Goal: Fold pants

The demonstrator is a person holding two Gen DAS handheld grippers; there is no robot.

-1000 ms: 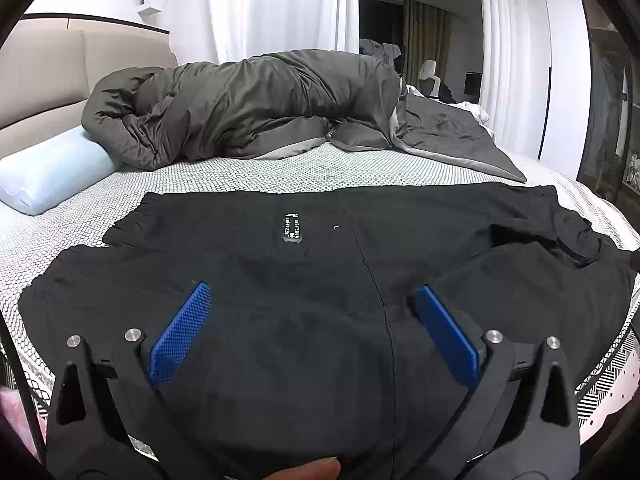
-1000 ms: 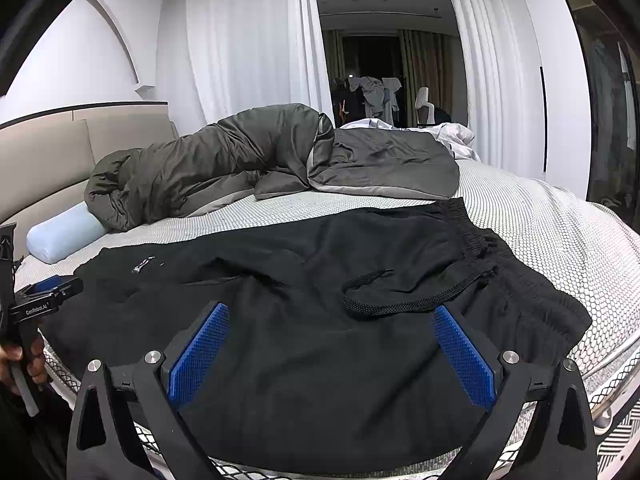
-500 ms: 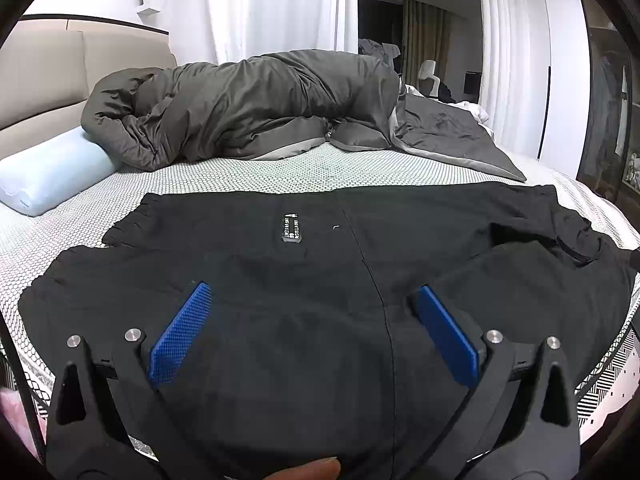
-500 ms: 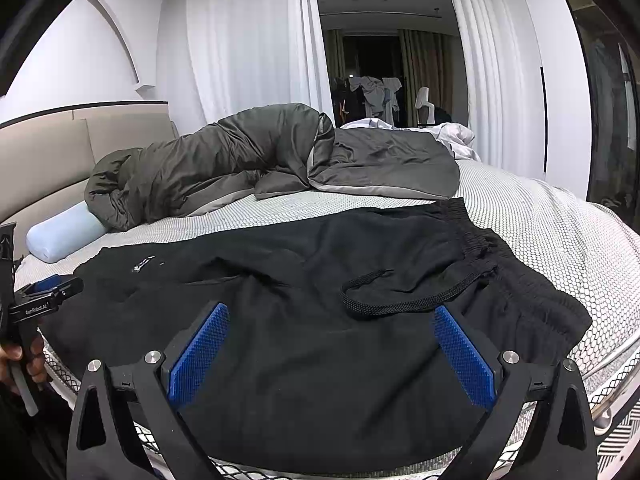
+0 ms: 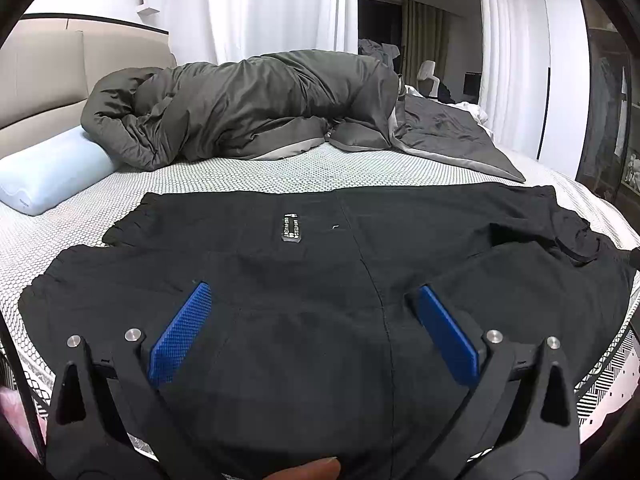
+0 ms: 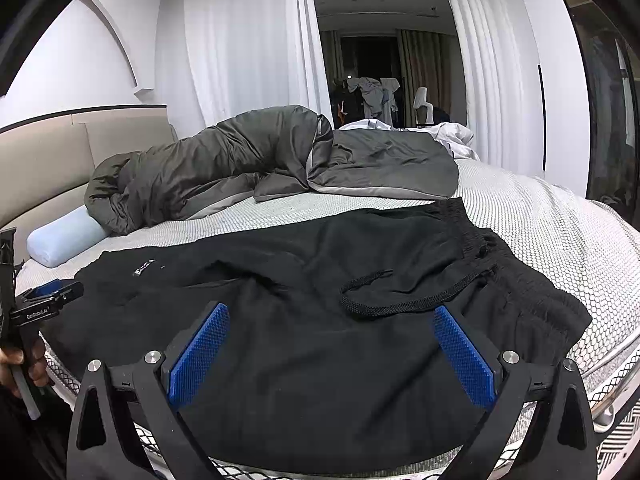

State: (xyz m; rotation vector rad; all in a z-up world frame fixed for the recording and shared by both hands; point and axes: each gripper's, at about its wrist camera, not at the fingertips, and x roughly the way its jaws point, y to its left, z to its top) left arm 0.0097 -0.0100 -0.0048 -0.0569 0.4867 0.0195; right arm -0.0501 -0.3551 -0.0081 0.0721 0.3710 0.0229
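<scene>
While both claws stand spread wide with nothing between their blue pads, the left claw (image 5: 312, 328) hangs just over the near part of the black pants (image 5: 320, 264), and the right claw (image 6: 332, 344) hangs likewise over the pants' near edge toward the waistband end — whether either one touches the cloth cannot be told. In the right wrist view the left claw also shows at the far left edge, held in a hand (image 6: 24, 364). A fingertip (image 5: 308, 470) peeks in at the bottom of the left wrist view. Spread flat across the near side of the bed (image 5: 280, 172), the pants lie with a small label (image 5: 292, 229) facing up near the middle of the left view and the elastic waistband (image 6: 476, 236) at the right, a black drawstring (image 6: 404, 300) looped loose on the fabric just beyond the right claw. Farther back on the bed lies a bunched dark grey duvet (image 5: 240, 112), and beside its left end a pale blue pillow (image 5: 52, 172) rests against the beige headboard (image 5: 44, 64). White curtains (image 6: 240, 52) hang behind.
</scene>
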